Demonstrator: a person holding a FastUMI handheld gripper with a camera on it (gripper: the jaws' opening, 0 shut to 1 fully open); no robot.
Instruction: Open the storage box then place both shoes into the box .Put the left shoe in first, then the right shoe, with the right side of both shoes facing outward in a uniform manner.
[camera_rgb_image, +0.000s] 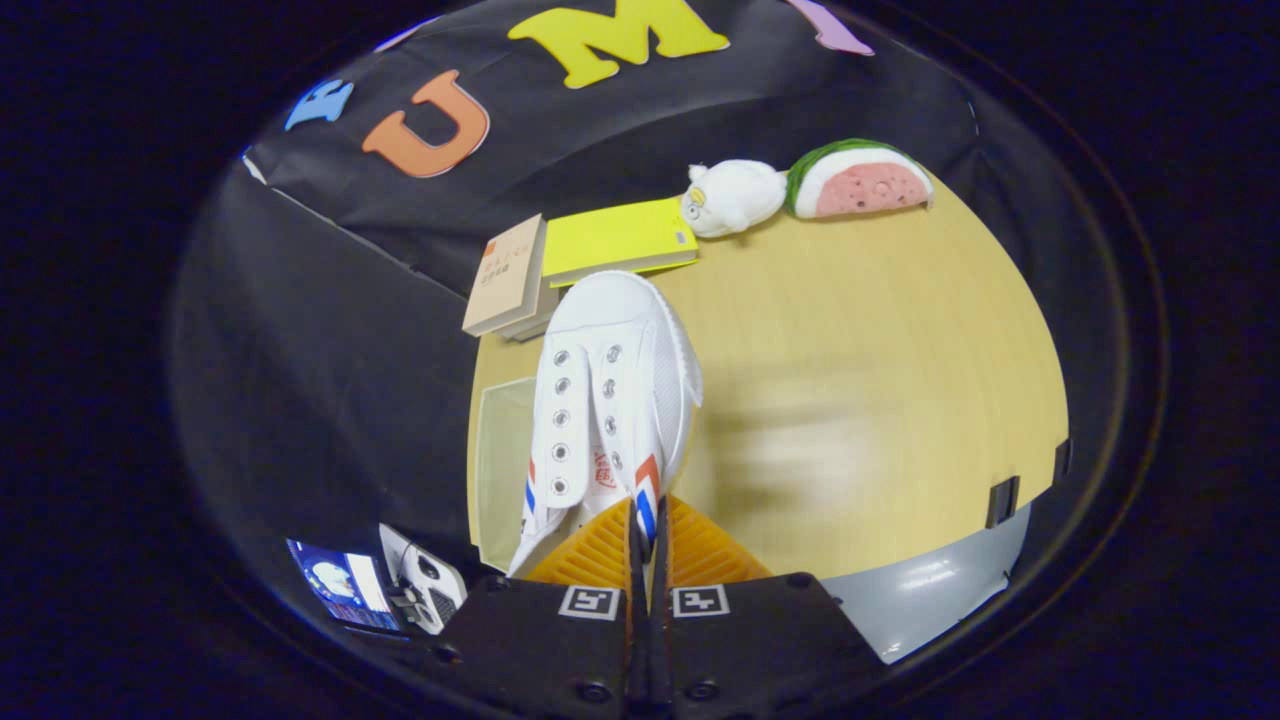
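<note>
Tongs (645, 525): fingers nearly together, pinching the shoe's (610, 400) heel edge.
Pose: raised above the counter (880, 340), shoe pointing ahead.

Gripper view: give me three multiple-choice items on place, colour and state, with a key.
1. Where is the white shoe?
A. between the jaws, toe pointing away
B. beside the watermelon plush
C. on the yellow book

2. What colour are the shoe's side stripes?
A. green and black
B. red and blue
C. all yellow

3. How does the gripper stand?
A. wide open
B. shut on nothing
C. shut on the shoe

Key: 1 A, the shoe's rim sits between the fingers; 2 B, stripes show by the eyelets; 3 C, both fingers press its side wall.
</note>
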